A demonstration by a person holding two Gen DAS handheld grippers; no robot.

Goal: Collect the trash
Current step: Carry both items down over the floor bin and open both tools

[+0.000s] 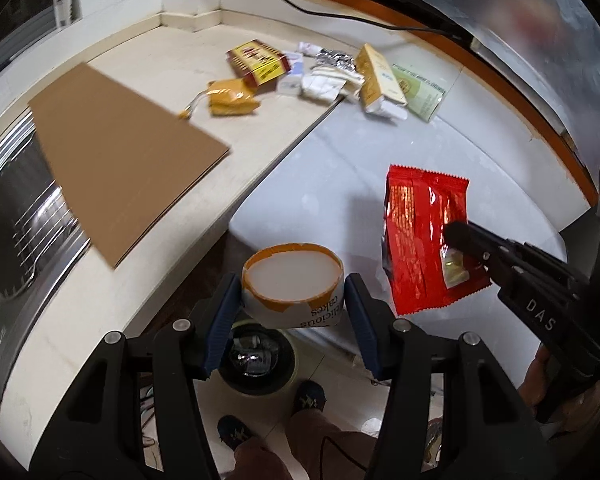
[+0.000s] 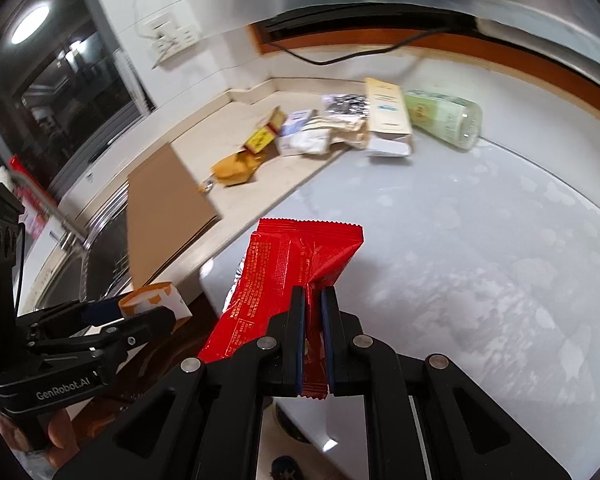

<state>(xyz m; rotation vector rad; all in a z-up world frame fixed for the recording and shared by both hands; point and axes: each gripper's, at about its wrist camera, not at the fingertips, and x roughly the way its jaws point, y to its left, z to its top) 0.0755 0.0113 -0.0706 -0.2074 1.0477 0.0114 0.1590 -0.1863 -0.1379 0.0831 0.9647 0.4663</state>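
Observation:
My left gripper [image 1: 292,292] is shut on a round white and orange cake cup [image 1: 292,280], held above the counter's front edge; the blue pads press its sides. In the right wrist view that cup [image 2: 156,300] shows at the lower left, in the left gripper [image 2: 148,316]. My right gripper [image 2: 312,300] is shut on the lower edge of a red foil snack wrapper [image 2: 284,280], which stands up between its fingers. The same wrapper [image 1: 424,240] hangs at the right of the left wrist view, pinched by the right gripper [image 1: 454,236]. More trash lies at the back of the counter.
A brown cardboard sheet [image 1: 120,156] overhangs the steel sink [image 1: 16,220]. At the back lie a yellow pouch [image 1: 232,98], a red and yellow box [image 1: 258,62], white crumpled packets [image 1: 324,80], a cream carton [image 1: 378,76] and a green bottle [image 2: 444,120]. A bin [image 1: 256,364] stands on the floor by the person's feet.

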